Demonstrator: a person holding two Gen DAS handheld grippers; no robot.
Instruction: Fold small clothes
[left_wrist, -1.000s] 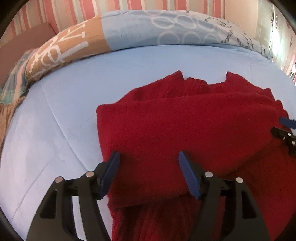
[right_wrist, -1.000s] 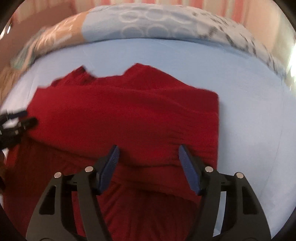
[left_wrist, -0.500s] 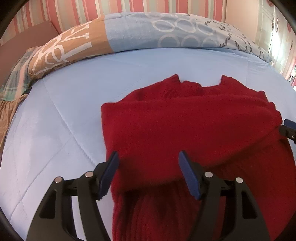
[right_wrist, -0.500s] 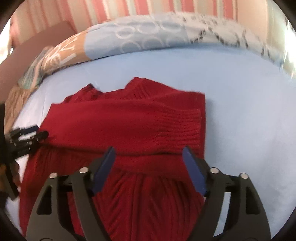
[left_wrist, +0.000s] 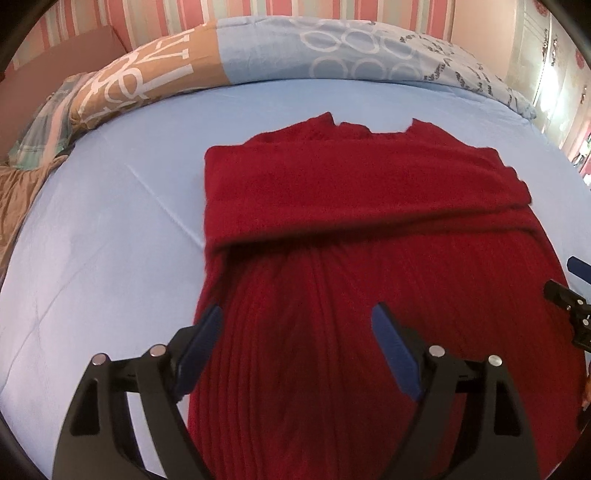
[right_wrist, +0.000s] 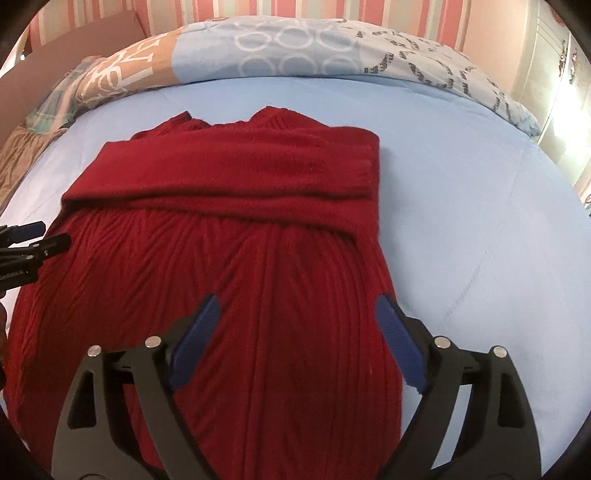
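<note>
the right gripper (right_wrist: 297, 325) is hovering spread wide over the red sweater (right_wrist: 229, 236), which is lying on the blue sheet (right_wrist: 480, 221).

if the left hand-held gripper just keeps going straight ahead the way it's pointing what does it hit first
Most likely the red sweater: the left hand-held gripper is open, with the ribbed body between its fingers and the folded-over sleeves just beyond. How high it sits above the knit is unclear, so contact could come at that sleeve fold.
</note>
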